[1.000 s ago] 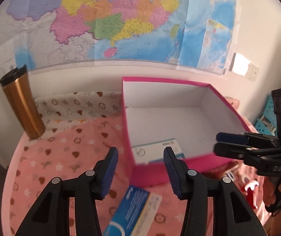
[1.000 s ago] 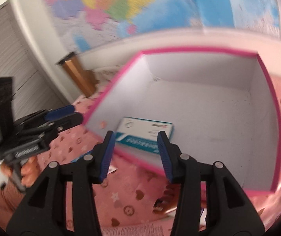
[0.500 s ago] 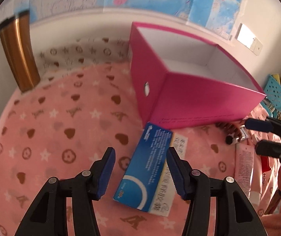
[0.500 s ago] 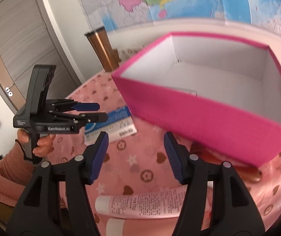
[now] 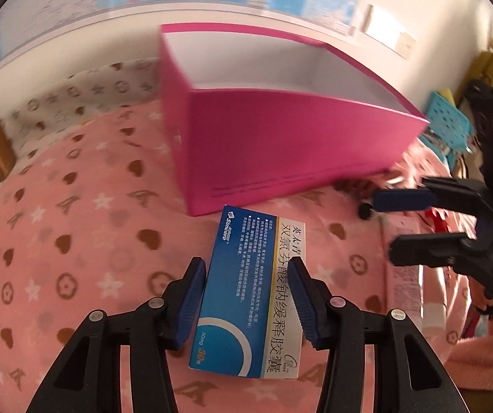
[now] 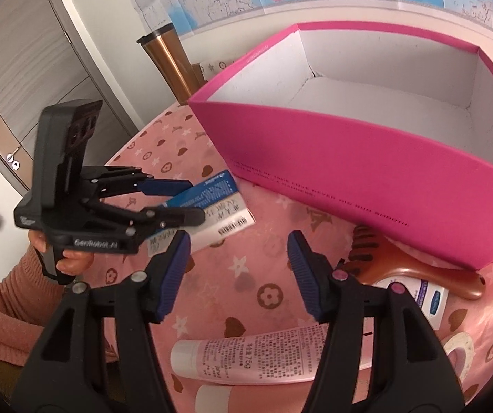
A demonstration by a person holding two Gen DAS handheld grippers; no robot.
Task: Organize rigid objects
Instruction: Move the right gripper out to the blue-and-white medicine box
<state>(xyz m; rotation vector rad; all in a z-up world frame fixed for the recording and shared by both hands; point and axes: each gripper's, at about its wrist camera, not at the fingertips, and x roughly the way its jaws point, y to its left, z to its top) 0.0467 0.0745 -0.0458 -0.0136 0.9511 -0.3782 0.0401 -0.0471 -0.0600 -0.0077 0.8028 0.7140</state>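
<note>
Both claws tilt downward, left claw (image 5: 246, 296) straddling the medicine box (image 5: 253, 292).

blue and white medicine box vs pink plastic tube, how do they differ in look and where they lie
The blue and white medicine box is flat and rectangular; the pink plastic tube is rounded, with a white cap. The box lies between the left gripper's pads, near the pink storage box's corner; the tube lies nearer the right gripper. Both lie on the pink patterned cloth, outside the storage box.
</note>
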